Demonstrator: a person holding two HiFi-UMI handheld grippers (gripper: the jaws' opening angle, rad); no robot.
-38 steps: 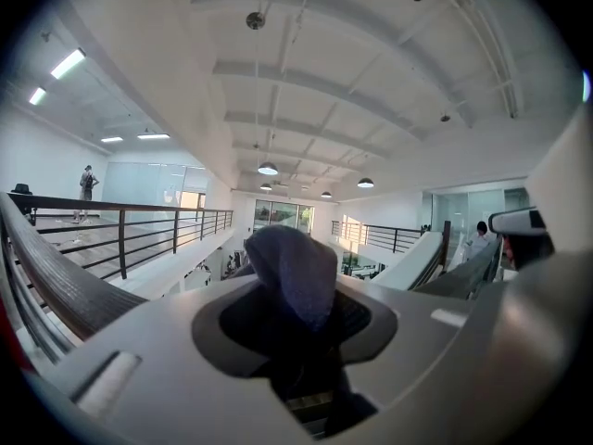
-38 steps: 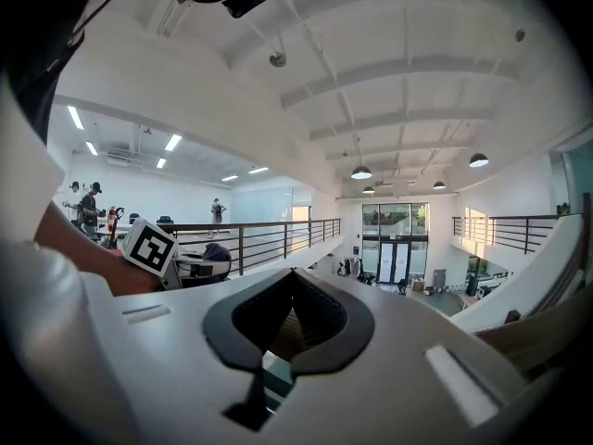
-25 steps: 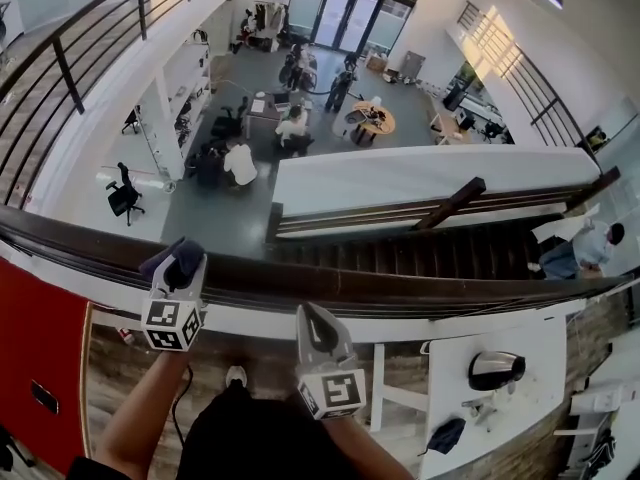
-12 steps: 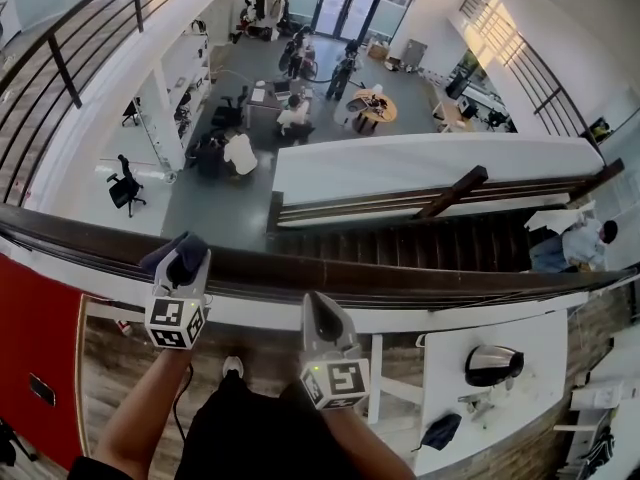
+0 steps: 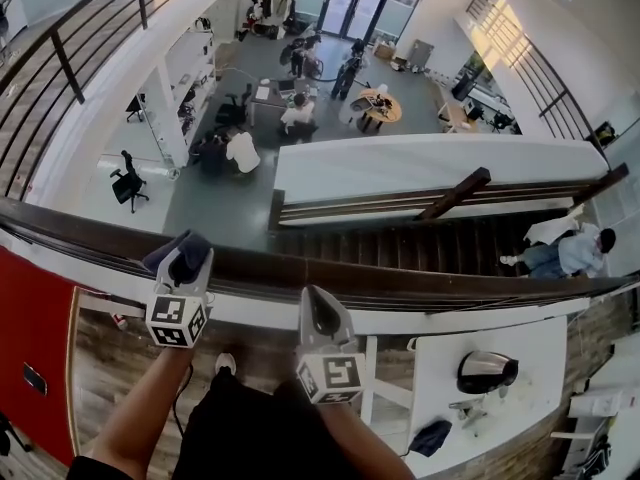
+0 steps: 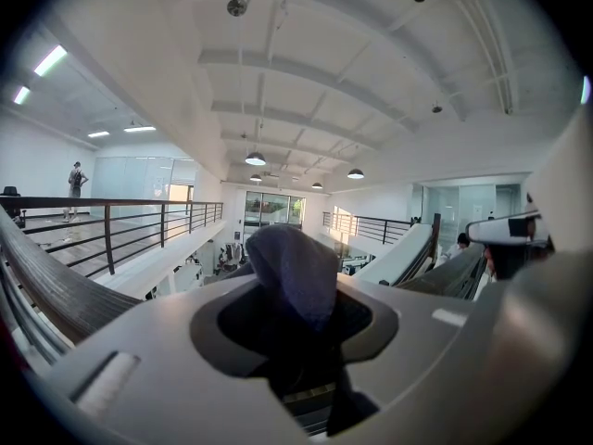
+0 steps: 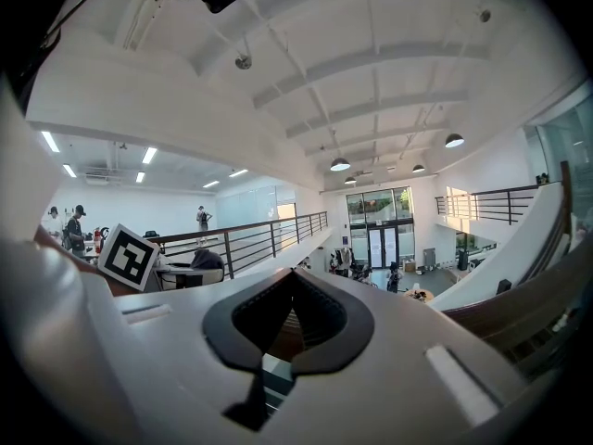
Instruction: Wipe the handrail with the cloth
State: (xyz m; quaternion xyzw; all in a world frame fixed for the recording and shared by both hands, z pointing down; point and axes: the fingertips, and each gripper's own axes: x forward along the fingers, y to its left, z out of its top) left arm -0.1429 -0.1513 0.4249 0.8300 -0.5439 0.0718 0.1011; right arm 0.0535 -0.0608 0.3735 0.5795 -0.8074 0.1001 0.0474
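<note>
Your cloth (image 5: 172,253) is a small dark wad, soft and light. It will fold and drag rather than slide stiffly, so it needs a deep pinch through the bunched middle, not a corner, or it may pull free as it rubs along the wood. It bulges out past the tips of your left gripper (image 5: 185,268), whose jaws are clamped on it; the left gripper view shows the cloth (image 6: 287,267) filling the gap. The wad sits over the top of the dark wooden handrail (image 5: 420,286), apparently resting on it, though contact is hard to confirm. Your right gripper (image 5: 315,303) hangs just beside the rail, jaws pressed together on nothing. The open hall lies far below.
</note>
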